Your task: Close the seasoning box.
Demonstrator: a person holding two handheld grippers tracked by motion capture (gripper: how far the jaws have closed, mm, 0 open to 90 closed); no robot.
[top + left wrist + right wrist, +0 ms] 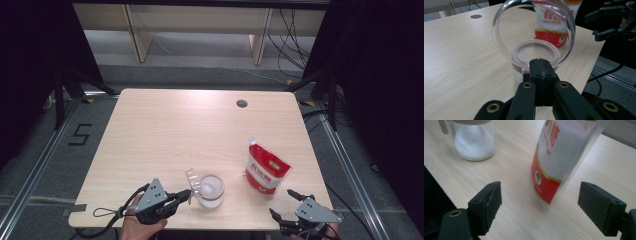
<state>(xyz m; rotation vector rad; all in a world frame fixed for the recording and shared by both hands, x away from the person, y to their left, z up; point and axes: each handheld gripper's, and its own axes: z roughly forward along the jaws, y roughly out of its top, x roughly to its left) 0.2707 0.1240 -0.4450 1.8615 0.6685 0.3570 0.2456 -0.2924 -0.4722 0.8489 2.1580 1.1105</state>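
A clear glass jar (210,191) of white grains stands near the table's front edge. Its round clear lid (534,32) is flipped up on its hinge above the jar mouth (536,51). My left gripper (186,194) is shut, its tips (540,63) pressed together against the lid's lower rim at the hinge; I cannot tell whether anything is pinched. A red and white pouch of sugar (266,169) stands upright to the right. My right gripper (281,202) is open just in front of the pouch (559,157), with nothing touching its pads (490,200).
The light wooden table (175,130) has a round cable hole (242,103) at the back. The right gripper (609,22) hangs beyond the table's front right corner. Black curtains and floor rails flank the table; cables lie on the floor behind.
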